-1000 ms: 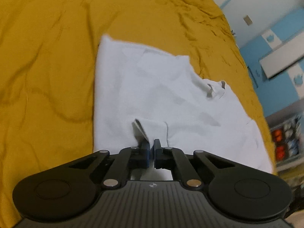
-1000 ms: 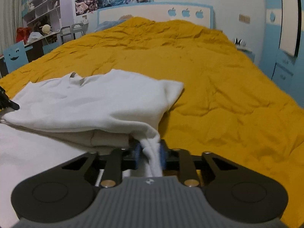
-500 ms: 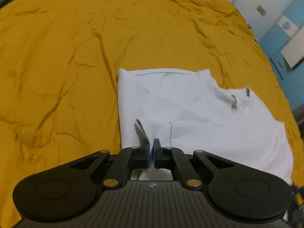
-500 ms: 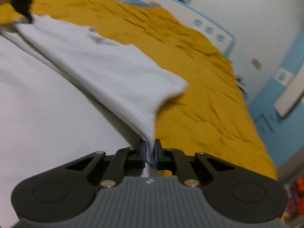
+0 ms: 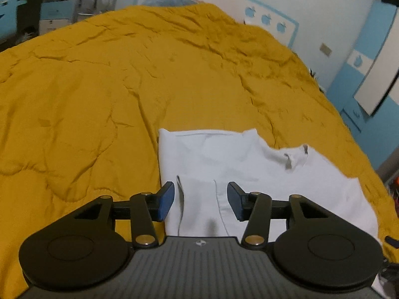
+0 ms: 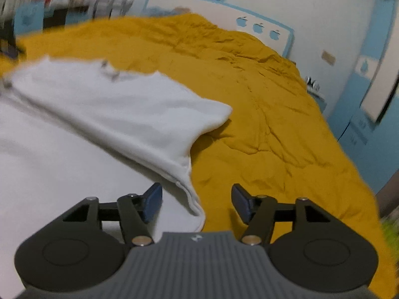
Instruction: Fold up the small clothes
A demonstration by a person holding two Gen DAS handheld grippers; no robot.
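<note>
White shirt (image 5: 249, 169) lies on the yellow bed (image 5: 99, 87), one fold laid over. Left gripper (image 5: 200, 199) and right gripper (image 6: 195, 203): jaws just opened, cloth released, holding nothing. Next: regrip an edge for the following fold.

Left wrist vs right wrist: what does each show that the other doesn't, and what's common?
Left wrist only: the left gripper, jaws just opened, with a folded flap of the white shirt lying loose between them, untouched by the pads; the shirt's far folded edge square on the yellow bedspread.

Right wrist only: the right gripper, jaws also just opened, over the shirt's near corner; a sleeve folded across the body.

Both: shirt, neck label, bedspread, headboard with apple cutouts.
</note>
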